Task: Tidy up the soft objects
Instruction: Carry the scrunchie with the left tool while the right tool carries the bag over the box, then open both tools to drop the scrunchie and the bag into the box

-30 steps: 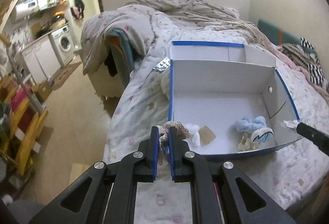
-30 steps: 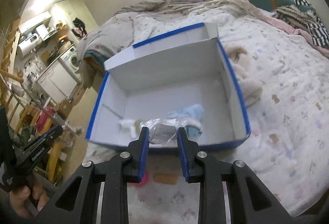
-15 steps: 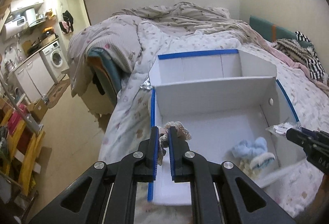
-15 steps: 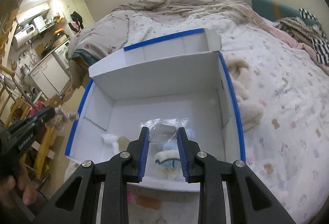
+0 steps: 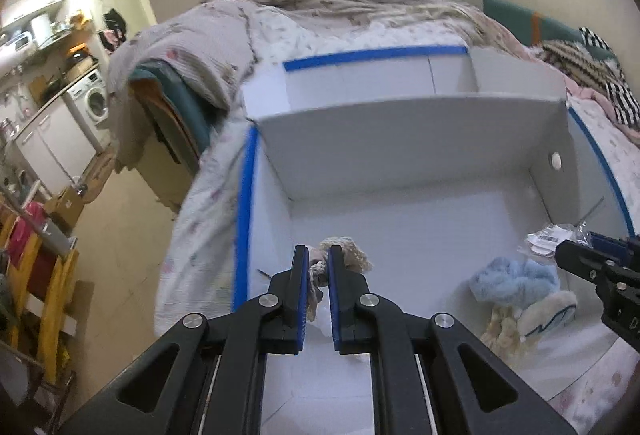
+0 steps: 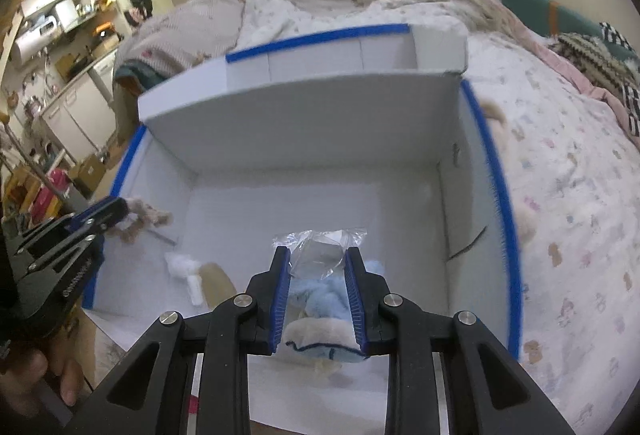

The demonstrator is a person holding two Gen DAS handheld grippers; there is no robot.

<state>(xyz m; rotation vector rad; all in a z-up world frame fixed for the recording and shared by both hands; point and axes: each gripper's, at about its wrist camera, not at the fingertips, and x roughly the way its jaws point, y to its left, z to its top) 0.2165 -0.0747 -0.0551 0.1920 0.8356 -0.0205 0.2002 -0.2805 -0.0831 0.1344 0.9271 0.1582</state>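
A white box with blue-taped rims (image 5: 245,195) (image 6: 494,179) lies open on the bed. My left gripper (image 5: 318,257) is shut on a beige knitted soft item (image 5: 352,255) over the box's left side; it also shows in the right wrist view (image 6: 144,215). My right gripper (image 6: 318,255) is shut on a clear plastic bag (image 6: 320,243) above the box's right side; it also shows in the left wrist view (image 5: 548,241). A fluffy blue item (image 5: 512,279) (image 6: 320,295) and a cream item with blue trim (image 5: 548,313) (image 6: 320,339) lie inside.
A small white item and tan card (image 6: 196,275) lie on the box floor. The box's raised lid flap (image 5: 400,75) stands at the back. A crumpled duvet (image 5: 320,3) covers the bed. A cream plush (image 6: 496,115) lies right of the box. Floor and washing machine (image 5: 94,101) are left.
Both grippers have moved forward and down over the box with their loads. The box fills more of both views.
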